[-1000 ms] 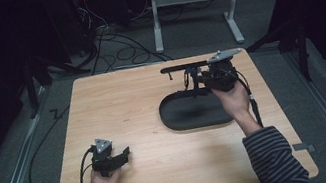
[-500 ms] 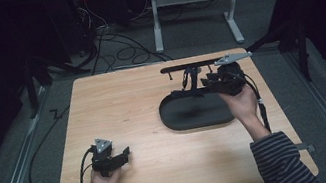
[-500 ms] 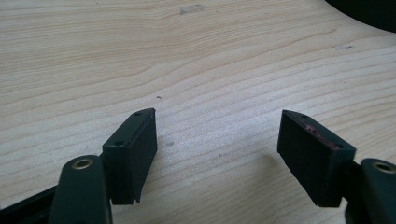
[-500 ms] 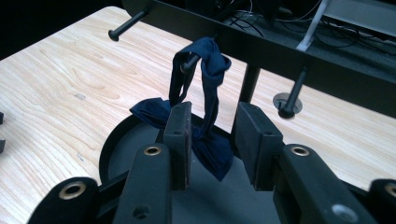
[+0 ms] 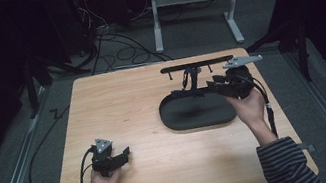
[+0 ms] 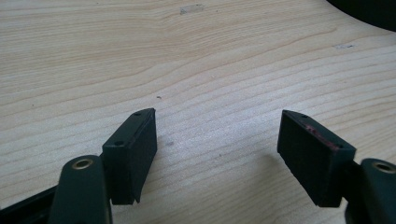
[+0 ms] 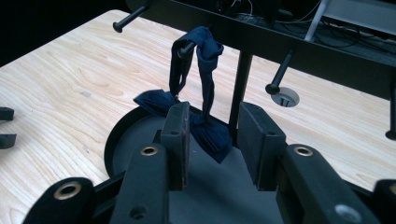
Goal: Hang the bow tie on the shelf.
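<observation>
Bow tie on the rack, our grippers apart

Our left gripper (image 5: pixel 124 154) rests near us on the table (image 5: pixel 128 107), jaws wide, empty. Farther off, our right gripper (image 7: pixel 212 133) has just been opening, jaws loose around the bow tie (image 7: pixel 205 126) hanging from a rack (image 5: pixel 196 63) peg.

From my station I see a pale wooden table (image 5: pixel 123 108) on grey carpet (image 5: pixel 192 40) in a dark room. Black cables (image 5: pixel 111 37) tangle at upper centre, beside a white metal table frame (image 5: pixel 190 0) at the top.
</observation>
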`<action>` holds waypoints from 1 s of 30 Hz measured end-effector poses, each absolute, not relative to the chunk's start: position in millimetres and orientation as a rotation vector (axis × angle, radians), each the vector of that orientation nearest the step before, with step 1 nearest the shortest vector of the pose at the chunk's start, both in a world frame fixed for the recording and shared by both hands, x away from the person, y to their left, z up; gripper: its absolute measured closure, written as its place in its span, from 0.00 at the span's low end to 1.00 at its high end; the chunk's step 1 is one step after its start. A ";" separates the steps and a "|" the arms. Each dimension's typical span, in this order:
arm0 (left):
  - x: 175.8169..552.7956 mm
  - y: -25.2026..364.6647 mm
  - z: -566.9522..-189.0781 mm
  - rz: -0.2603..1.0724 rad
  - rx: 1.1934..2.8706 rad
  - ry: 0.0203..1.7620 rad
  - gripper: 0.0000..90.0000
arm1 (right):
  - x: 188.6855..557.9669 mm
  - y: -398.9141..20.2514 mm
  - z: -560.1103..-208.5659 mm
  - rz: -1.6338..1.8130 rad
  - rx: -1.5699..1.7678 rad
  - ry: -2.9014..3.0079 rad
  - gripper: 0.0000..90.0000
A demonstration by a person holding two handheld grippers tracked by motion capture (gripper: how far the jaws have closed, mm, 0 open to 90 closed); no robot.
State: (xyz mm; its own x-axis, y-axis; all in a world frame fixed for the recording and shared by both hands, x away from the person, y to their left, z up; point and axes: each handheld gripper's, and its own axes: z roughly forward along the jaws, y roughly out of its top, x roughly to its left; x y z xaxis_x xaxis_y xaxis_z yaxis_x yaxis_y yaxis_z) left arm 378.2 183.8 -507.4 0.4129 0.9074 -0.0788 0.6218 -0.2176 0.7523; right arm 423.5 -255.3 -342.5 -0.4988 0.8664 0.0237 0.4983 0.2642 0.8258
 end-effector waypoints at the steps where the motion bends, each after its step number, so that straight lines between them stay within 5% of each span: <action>1: 378.2 183.8 -507.4 0.498 1.941 1.299 0.32 | 422.7 -255.8 -343.0 1.127 1.235 2.106 0.73; 30: 378.0 183.0 -507.3 0.506 1.950 1.298 0.32 | 398.9 -274.4 -360.3 1.167 1.256 2.091 0.63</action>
